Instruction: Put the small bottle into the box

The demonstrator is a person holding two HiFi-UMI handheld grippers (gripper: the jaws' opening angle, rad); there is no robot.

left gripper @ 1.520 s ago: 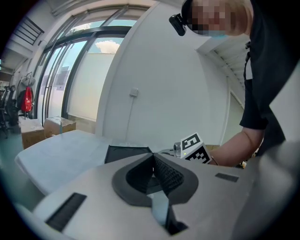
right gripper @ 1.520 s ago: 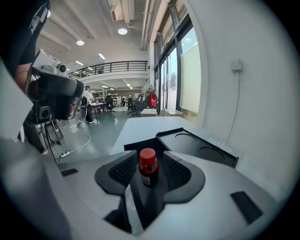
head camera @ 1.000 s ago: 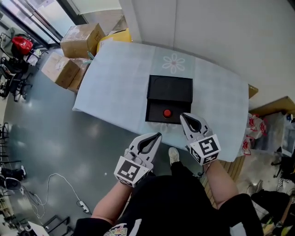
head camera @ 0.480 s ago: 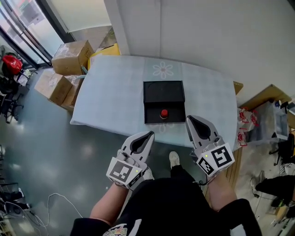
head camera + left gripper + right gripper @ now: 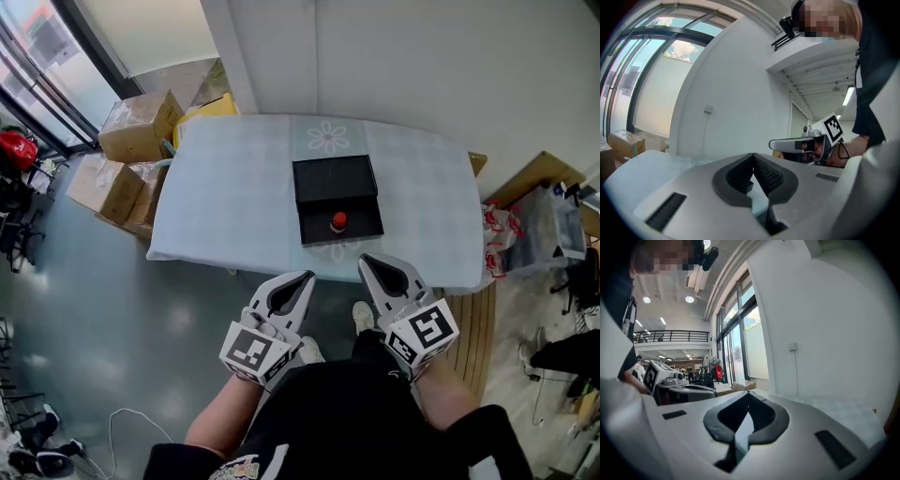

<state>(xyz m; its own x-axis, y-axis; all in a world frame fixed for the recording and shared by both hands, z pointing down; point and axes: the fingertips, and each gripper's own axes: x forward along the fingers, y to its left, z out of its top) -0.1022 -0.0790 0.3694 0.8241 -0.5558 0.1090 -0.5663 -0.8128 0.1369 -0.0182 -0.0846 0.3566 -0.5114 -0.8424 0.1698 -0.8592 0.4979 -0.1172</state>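
The black box (image 5: 319,175) lies open in the middle of the cloth-covered table (image 5: 234,187), its lid flat behind it. Inside the front half stands the small bottle (image 5: 338,222) with a red cap. My left gripper (image 5: 304,278) and right gripper (image 5: 368,262) hover side by side near my body, short of the table's front edge, both shut and empty. In the left gripper view the jaws (image 5: 753,157) meet at the tips, with the right gripper (image 5: 801,144) seen beyond them. The right gripper view shows its jaws (image 5: 749,396) pressed together, with the left gripper (image 5: 679,389) to the side.
Cardboard boxes (image 5: 139,127) and a yellow box (image 5: 212,106) stand on the floor at the table's left end. Plastic bags (image 5: 500,246) and a wooden platform (image 5: 530,178) sit to the right. A white wall runs behind the table. A flower print (image 5: 328,138) marks the cloth's far edge.
Both grippers have drawn back from the box toward my body. The right gripper's tips, earlier near the box's front, now hang off the table. The bottle stays in the box.
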